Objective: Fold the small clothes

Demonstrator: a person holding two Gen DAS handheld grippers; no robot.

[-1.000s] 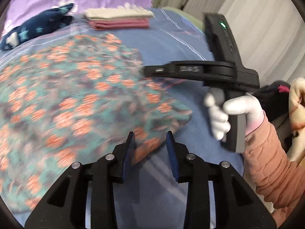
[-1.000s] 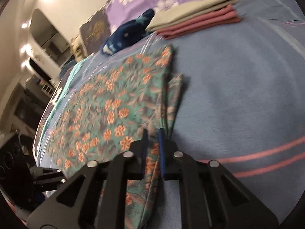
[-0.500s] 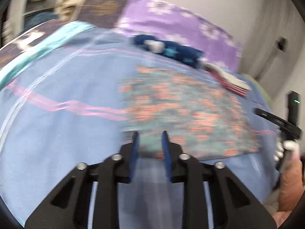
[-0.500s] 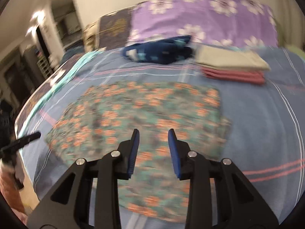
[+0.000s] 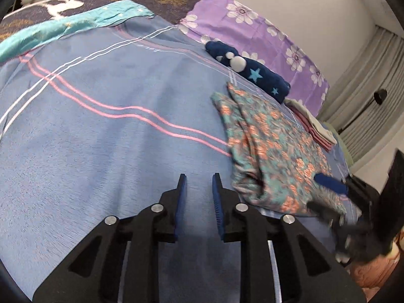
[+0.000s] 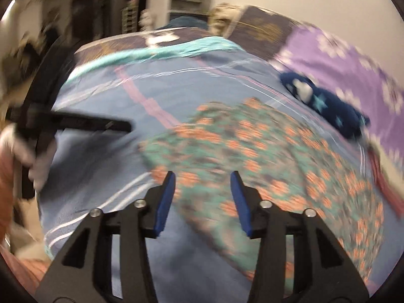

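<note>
A teal garment with orange flowers [image 5: 272,151] lies folded on the blue striped bedsheet [image 5: 113,139]. My left gripper [image 5: 199,179] hovers over bare sheet just left of the garment's near edge. Its jaws stand a little apart and are opening, with nothing between them. My right gripper [image 6: 203,179] hangs over the garment's [image 6: 252,151] near left part, jaws opening wide and empty. One of its blue fingertips [image 5: 330,184] shows blurred over the garment's near right corner. A white-gloved hand [image 6: 38,161] holds the left tool at the left edge.
A rolled navy garment with stars [image 5: 255,73] lies behind the floral one. A folded beige and pink stack [image 5: 315,128] sits at the far right. A purple flowered pillow [image 5: 252,30] and a teal blanket [image 5: 63,30] line the bed's far side. Curtains [image 5: 366,101] hang at the right.
The right gripper let go of the garment's edge, opened and swung left across it. The left gripper slid off the garment onto bare sheet at its left.
</note>
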